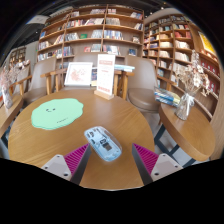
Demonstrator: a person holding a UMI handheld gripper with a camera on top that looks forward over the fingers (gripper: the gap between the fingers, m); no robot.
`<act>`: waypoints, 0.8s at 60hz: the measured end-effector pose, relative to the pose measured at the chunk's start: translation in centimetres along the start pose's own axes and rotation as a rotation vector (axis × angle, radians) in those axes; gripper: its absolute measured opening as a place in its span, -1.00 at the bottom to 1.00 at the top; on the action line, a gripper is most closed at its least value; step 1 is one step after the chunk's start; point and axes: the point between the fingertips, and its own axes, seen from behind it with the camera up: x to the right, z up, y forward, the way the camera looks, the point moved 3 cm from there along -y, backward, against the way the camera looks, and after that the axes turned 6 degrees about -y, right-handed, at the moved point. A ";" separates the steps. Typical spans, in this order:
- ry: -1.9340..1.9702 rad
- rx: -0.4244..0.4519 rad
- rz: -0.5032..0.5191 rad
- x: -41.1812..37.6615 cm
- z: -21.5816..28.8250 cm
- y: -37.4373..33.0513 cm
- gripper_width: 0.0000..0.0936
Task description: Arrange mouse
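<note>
A translucent pale-blue computer mouse (102,143) lies on the round wooden table (120,115), between my two fingers and just ahead of their tips, with a gap at either side. My gripper (111,158) is open, its pink pads (72,157) spread wide to the left and right of the mouse. A light green mouse mat (57,112) with a wavy outline lies on the table beyond the mouse, to its left.
Upright cards and booklets (104,75) stand at the table's far side. Chairs (146,82) ring the table. Another wooden table (185,120) with books stands to the right. Bookshelves (95,30) fill the back wall.
</note>
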 end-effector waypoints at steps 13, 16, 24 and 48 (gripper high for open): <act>0.048 -0.020 -0.002 0.9 1.4 2.7 0.82; 0.070 -0.026 0.001 1.1 1.5 3.2 0.82; 0.106 -0.032 0.001 1.6 1.9 4.1 0.81; 0.078 -0.046 -0.037 1.4 3.1 4.2 -0.09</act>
